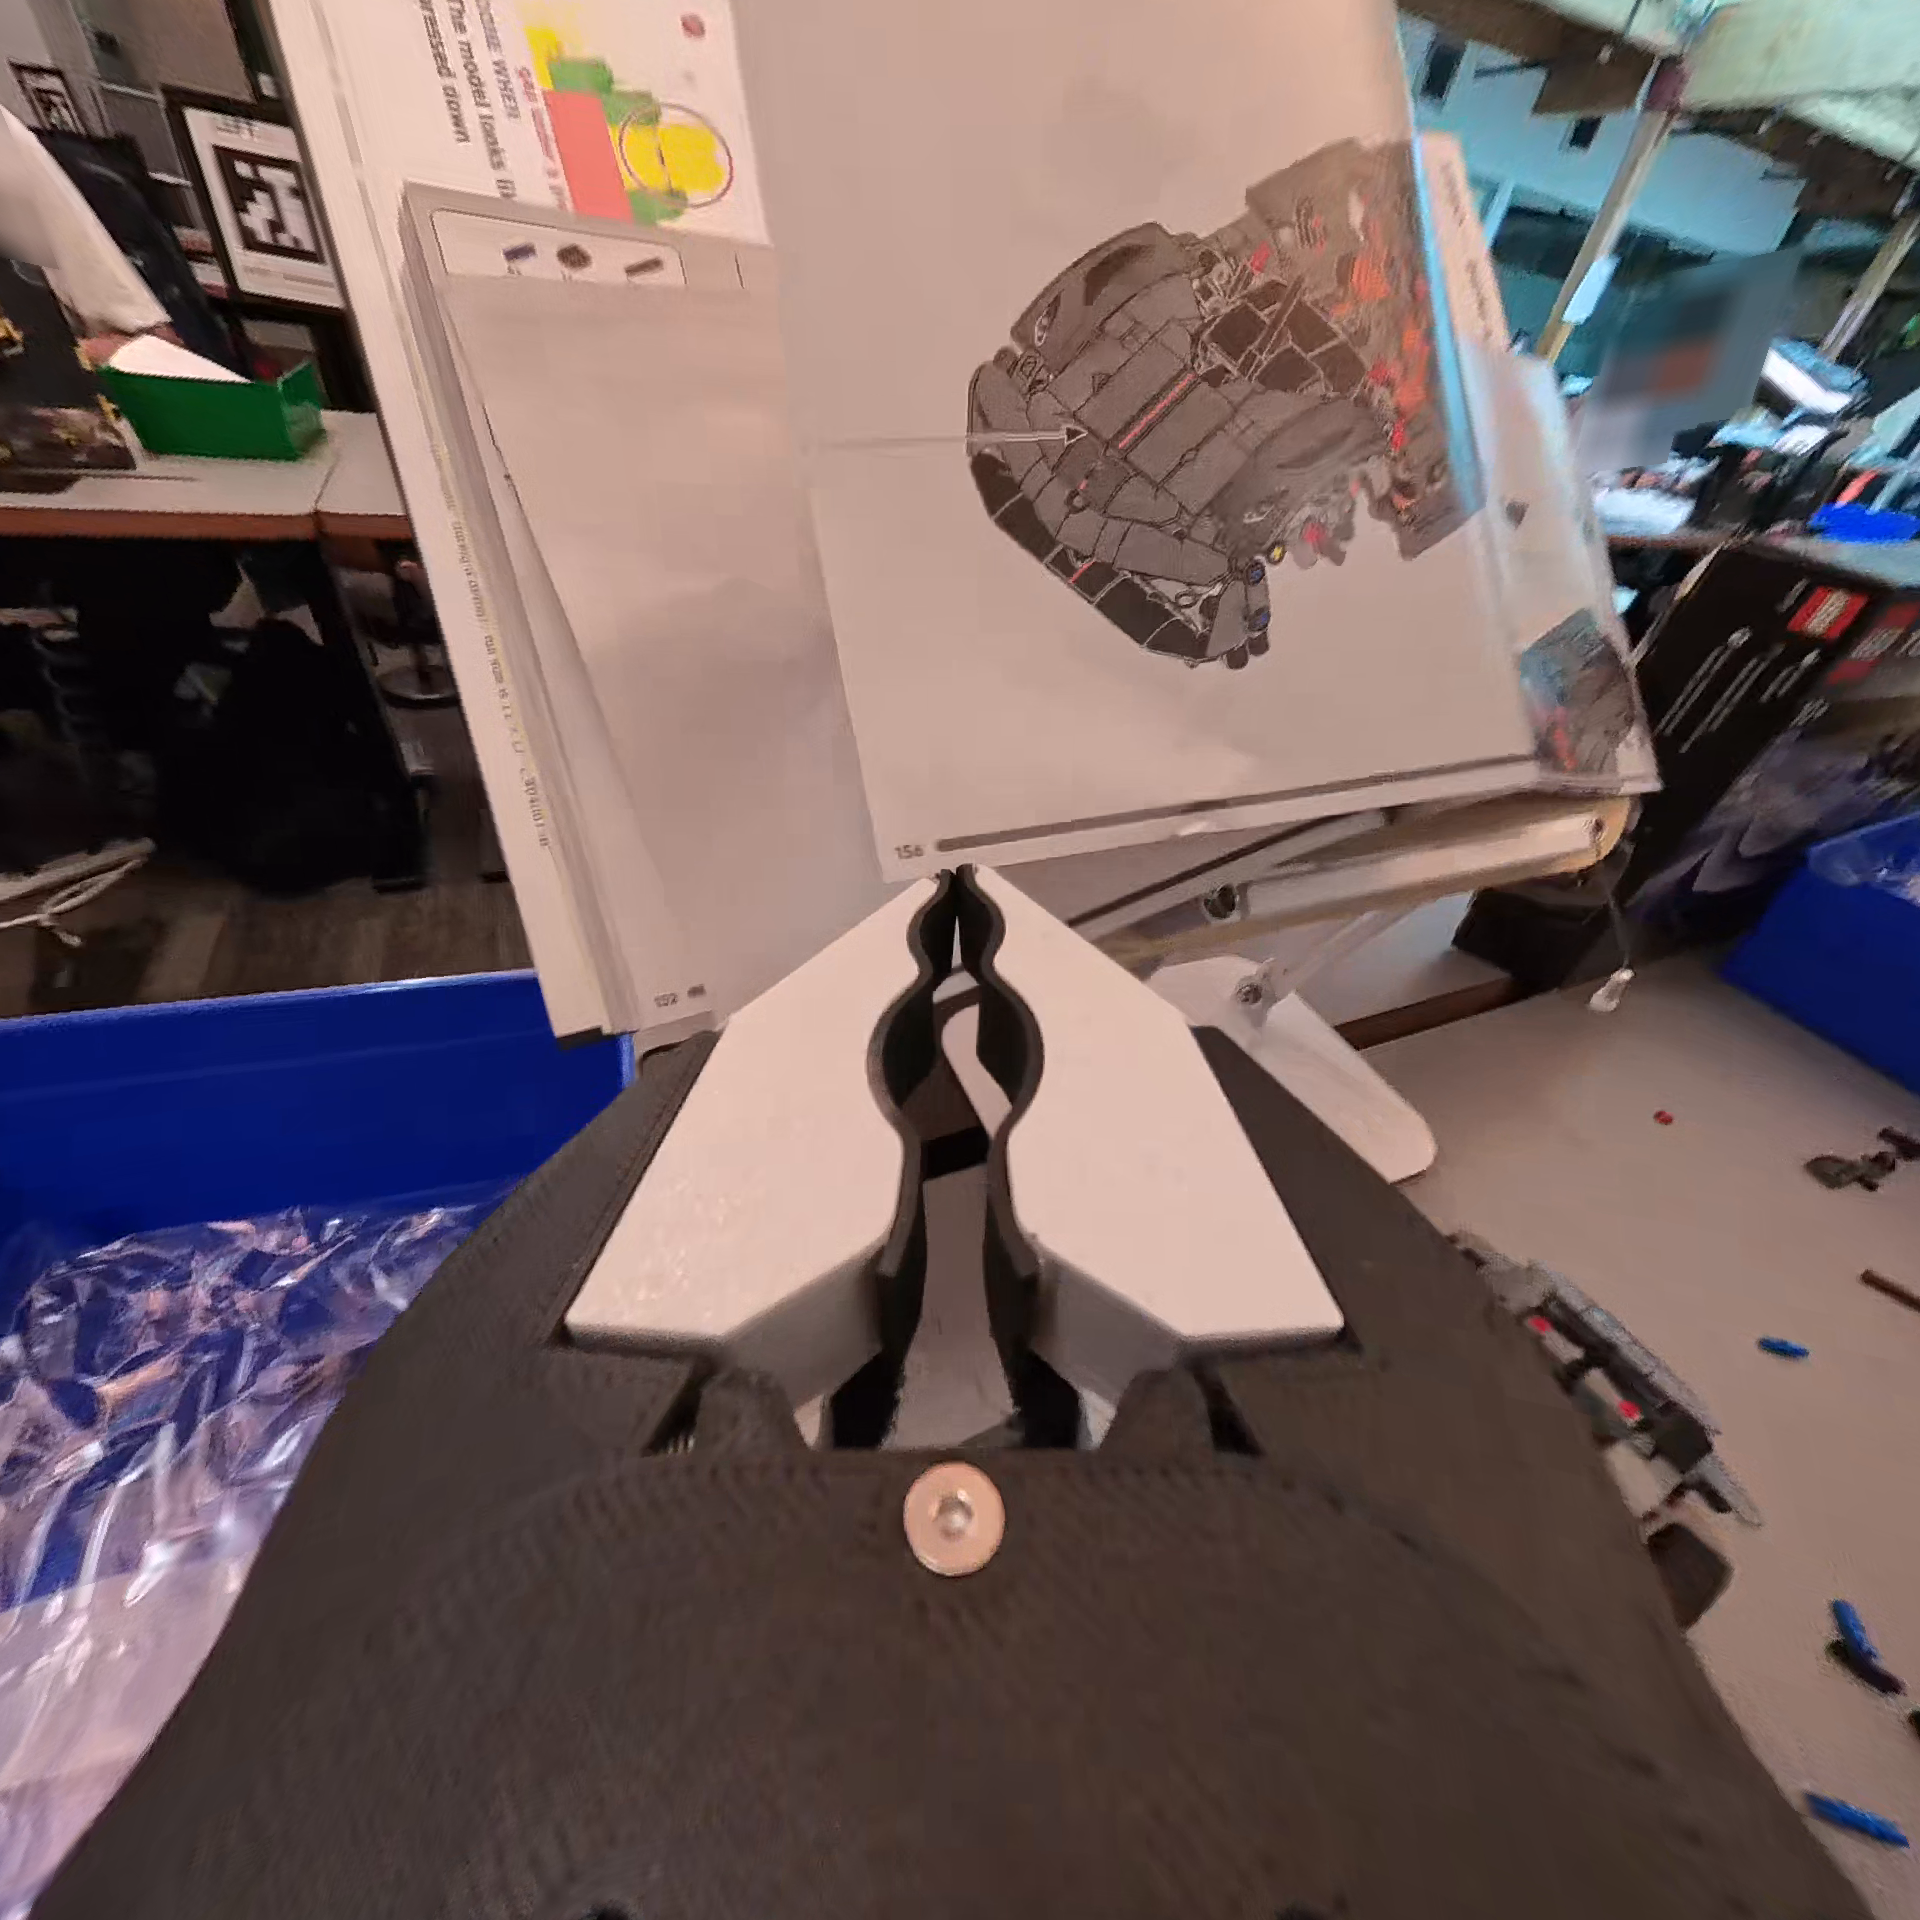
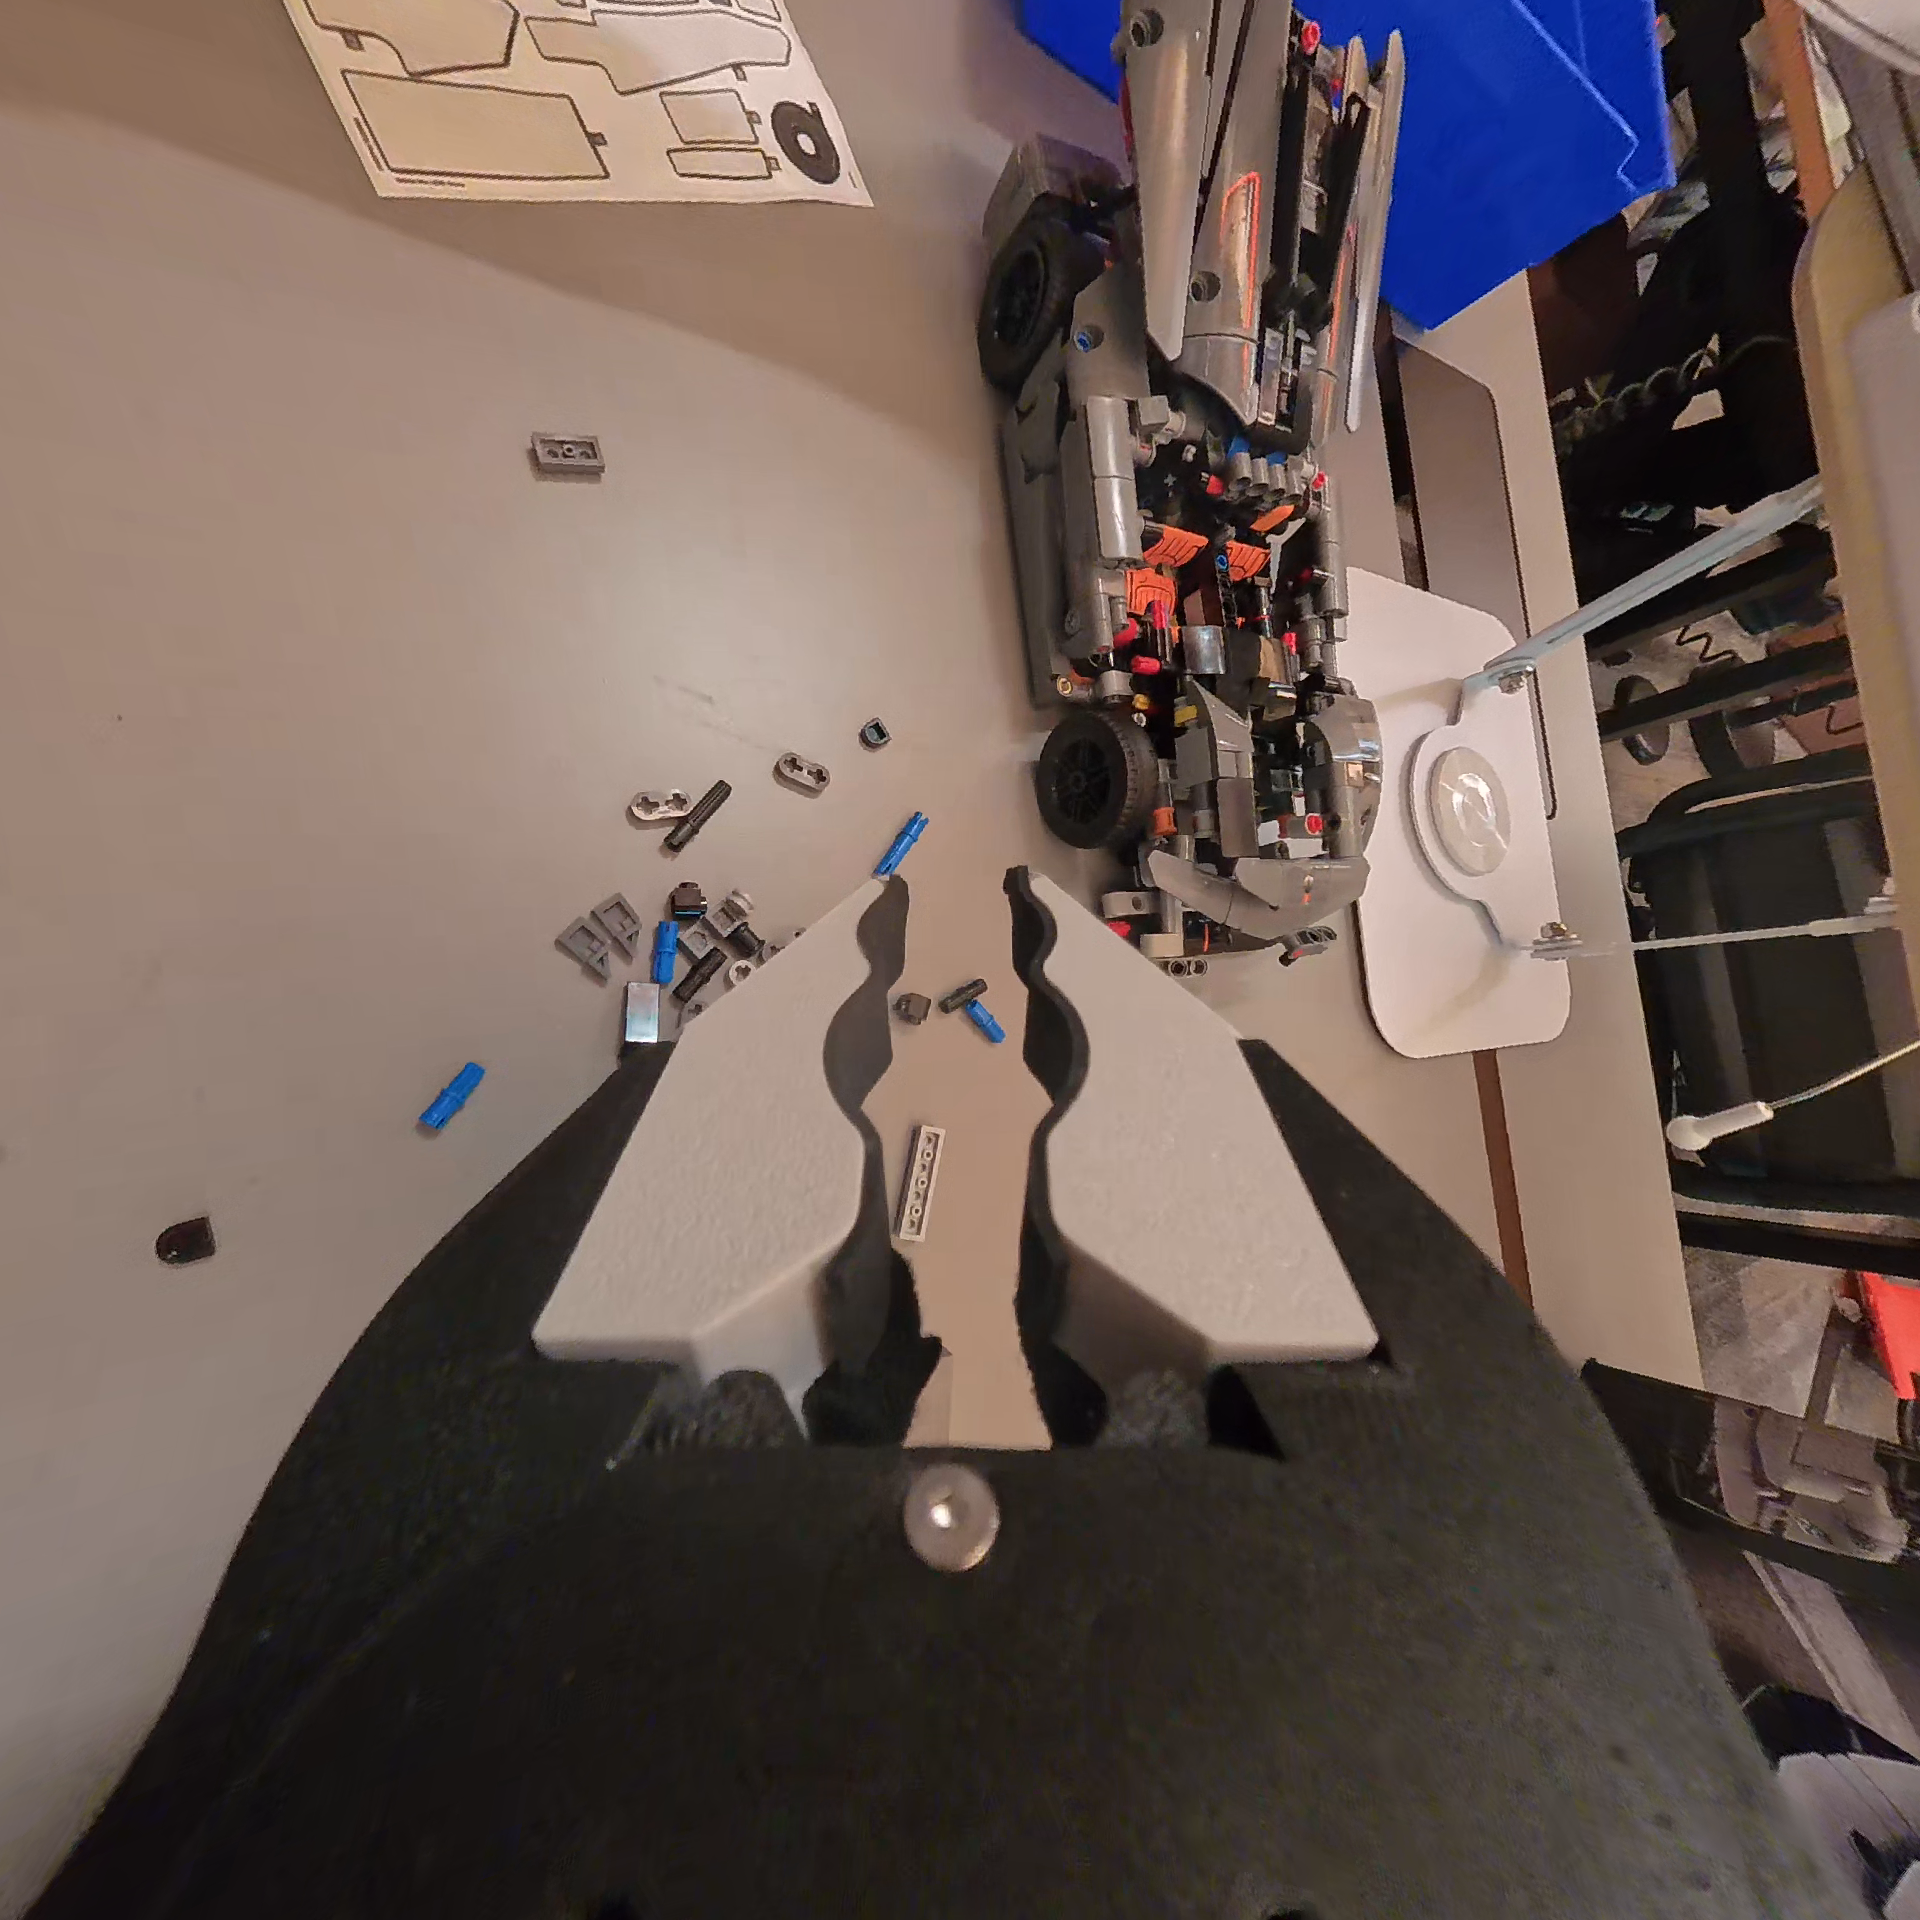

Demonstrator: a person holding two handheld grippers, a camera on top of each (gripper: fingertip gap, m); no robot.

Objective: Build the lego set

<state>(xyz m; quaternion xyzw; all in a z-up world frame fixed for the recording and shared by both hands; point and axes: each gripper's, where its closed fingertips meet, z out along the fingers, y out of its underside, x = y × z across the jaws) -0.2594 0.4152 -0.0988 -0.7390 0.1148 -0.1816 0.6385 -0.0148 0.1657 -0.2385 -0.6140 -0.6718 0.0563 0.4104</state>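
Beside left gripper (image 1: 954, 878), blue bin (image 1: 260, 1081) holds clear plastic bags (image 1: 187, 1382); fingers closed, empty. Right gripper (image 2: 956, 883) fingers apart, empty.

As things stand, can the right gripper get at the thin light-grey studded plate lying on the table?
Probably yes: the right gripper is open and the thin light-grey studded plate lies bare on the table between its fingers, nothing covering it.

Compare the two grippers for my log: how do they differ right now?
The left gripper has its jaws closed, tips pinching the bottom edge of the white instruction page; the right gripper is open and empty. The left is raised towards the page; the right points down at loose pieces on the grey table. Both have grey fingers with black pads.
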